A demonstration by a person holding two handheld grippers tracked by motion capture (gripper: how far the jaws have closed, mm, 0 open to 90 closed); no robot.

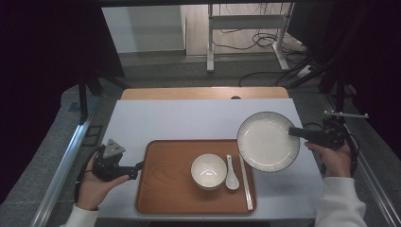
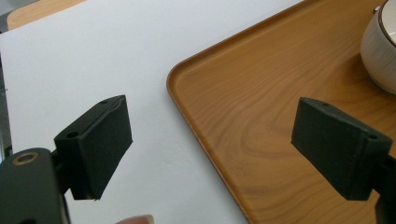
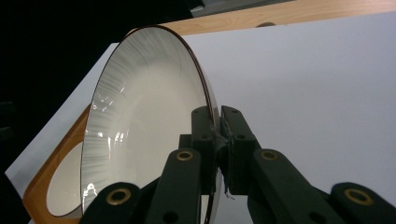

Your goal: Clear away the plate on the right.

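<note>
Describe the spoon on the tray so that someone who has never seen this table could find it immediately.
Start at the wooden tray in the middle of the white table. A white bowl stands on it; the white ceramic spoon lies just to the right of the bowl. It is short with a deep scoop, unlike the long thin pale chopsticks lying on its other side.

White table [image 1: 189,120], wooden tray [image 1: 165,189].

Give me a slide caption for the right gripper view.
Right tongs clamp the rim of a white plate, lifted above the white table.
</note>
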